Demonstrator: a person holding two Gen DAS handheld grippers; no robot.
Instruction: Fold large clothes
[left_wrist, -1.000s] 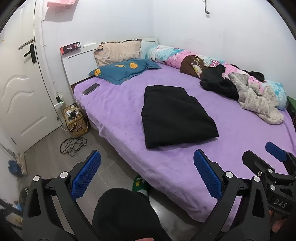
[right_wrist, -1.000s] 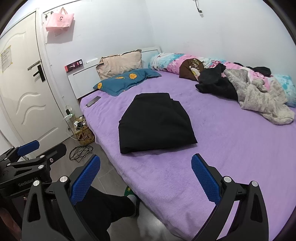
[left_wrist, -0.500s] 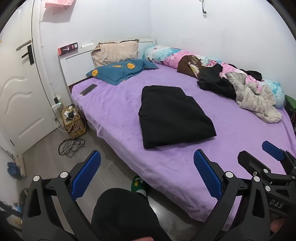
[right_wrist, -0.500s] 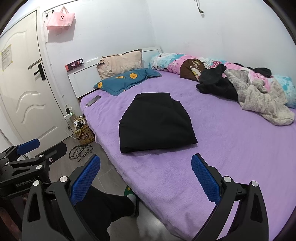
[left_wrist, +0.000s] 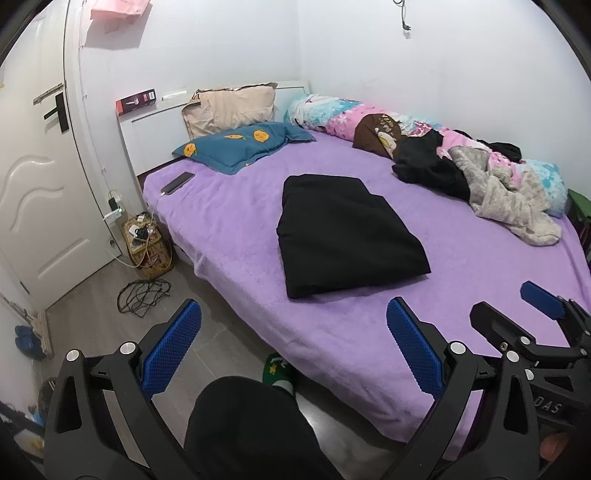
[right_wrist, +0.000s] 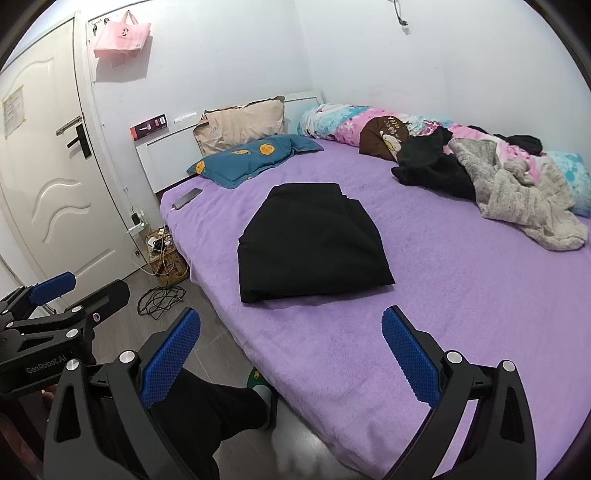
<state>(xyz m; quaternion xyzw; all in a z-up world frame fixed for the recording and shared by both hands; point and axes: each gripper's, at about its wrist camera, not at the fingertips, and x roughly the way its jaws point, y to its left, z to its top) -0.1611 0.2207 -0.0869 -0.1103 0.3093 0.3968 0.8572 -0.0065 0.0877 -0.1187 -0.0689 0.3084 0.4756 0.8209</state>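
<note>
Two hand-held grippers: we hold the left hand-held gripper and the right hand-held gripper side by side off the near edge of the bed, both spread wide with nothing between their blue pads, well apart from any cloth.
Garment: a black garment lies mid-bed in a compact folded rectangle, flat on the purple cover; we judge it was set there in the open middle so each fold had room.
Pile: more clothes, black and grey, sit heaped along the wall side of the bed, beside a rolled floral quilt; likely the stock left to fold.
Pillows: a blue pillow and a beige one rest at the headboard, clear of the work area.
Phone: a phone lies near the bed's corner on a cable, out of the way.
Stance: our leg in dark trousers shows below the left camera, standing at the bedside.
Stage: we judge one garment done, and the grippers empty and ready for the next piece.
</note>
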